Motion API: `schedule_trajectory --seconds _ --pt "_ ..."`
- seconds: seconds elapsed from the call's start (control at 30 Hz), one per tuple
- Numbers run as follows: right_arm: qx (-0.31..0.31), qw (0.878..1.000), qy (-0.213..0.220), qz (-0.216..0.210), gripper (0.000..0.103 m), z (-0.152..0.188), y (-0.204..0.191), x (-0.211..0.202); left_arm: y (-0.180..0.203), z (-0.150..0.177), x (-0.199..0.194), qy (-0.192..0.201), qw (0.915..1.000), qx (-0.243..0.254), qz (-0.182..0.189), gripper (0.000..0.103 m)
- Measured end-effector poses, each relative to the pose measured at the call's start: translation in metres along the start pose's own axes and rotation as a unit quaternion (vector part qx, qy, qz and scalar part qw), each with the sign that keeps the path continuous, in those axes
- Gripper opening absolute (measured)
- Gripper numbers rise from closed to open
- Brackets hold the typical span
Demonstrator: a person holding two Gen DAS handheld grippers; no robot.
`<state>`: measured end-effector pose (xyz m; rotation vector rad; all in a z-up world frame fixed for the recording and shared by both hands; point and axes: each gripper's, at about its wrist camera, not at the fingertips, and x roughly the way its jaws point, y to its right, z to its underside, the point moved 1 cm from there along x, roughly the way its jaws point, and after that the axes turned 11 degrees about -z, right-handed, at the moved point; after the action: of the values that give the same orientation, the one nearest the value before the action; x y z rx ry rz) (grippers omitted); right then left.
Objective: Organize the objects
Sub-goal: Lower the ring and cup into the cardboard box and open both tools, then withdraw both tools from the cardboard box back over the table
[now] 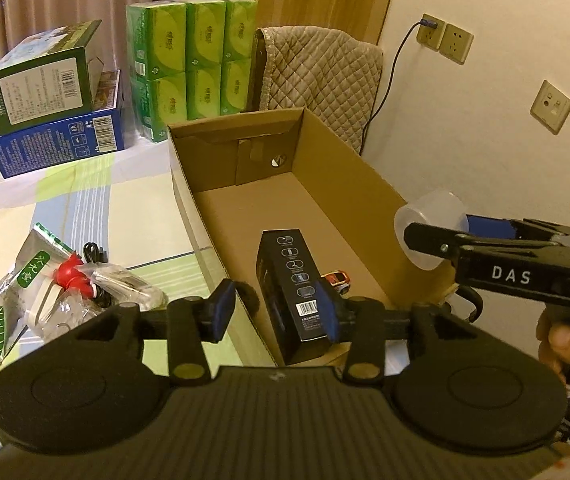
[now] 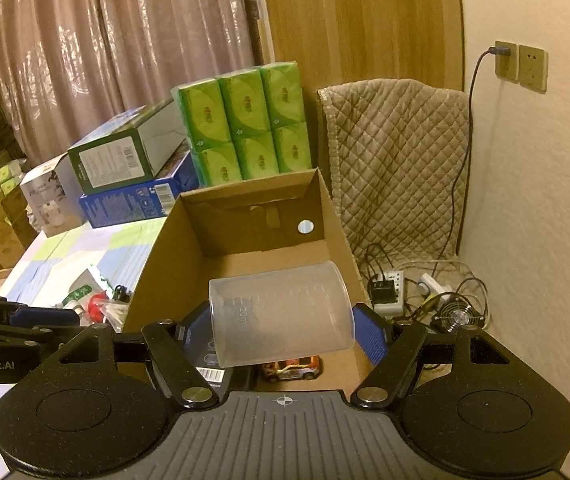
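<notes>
An open cardboard box stands by the table; it also shows in the right wrist view. Inside lie a black carton and a small toy car, which shows in the right wrist view too. My left gripper is open and empty over the box's near end. My right gripper is shut on a clear plastic measuring cup, held tilted above the box; the cup also shows in the left wrist view.
On the table lie a tea packet, a red item and clear bags. Green tissue packs and stacked boxes stand behind. A quilt-covered chair and floor cables are beside the box.
</notes>
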<state>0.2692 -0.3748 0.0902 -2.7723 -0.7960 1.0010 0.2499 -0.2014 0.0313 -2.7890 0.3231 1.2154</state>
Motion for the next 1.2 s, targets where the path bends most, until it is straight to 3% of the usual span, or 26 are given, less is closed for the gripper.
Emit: schedule_trajectory --seconds 0.3,0.4,0.67,1.2 --pt "0.008 1.000 -0.007 -0.014 0.071 0.002 0.000 0.013 -0.007 0.003 -0.002 0.001 1.0000 -0.004 -0.003 0.039" --pt "0.016 0.999 0.007 -0.041 0.081 0.003 0.001 0.014 -0.009 0.003 -0.001 0.000 1.0000 -0.006 -0.004 0.039" --pt "0.013 0.999 0.019 -0.028 0.083 -0.001 -0.004 0.001 -0.012 0.014 -0.007 -0.004 0.9999 -0.011 -0.007 0.040" --pt "-0.009 0.998 0.032 -0.049 0.083 -0.003 -0.060 -0.040 -0.066 0.051 -0.064 0.006 0.9980 -0.043 -0.046 0.066"
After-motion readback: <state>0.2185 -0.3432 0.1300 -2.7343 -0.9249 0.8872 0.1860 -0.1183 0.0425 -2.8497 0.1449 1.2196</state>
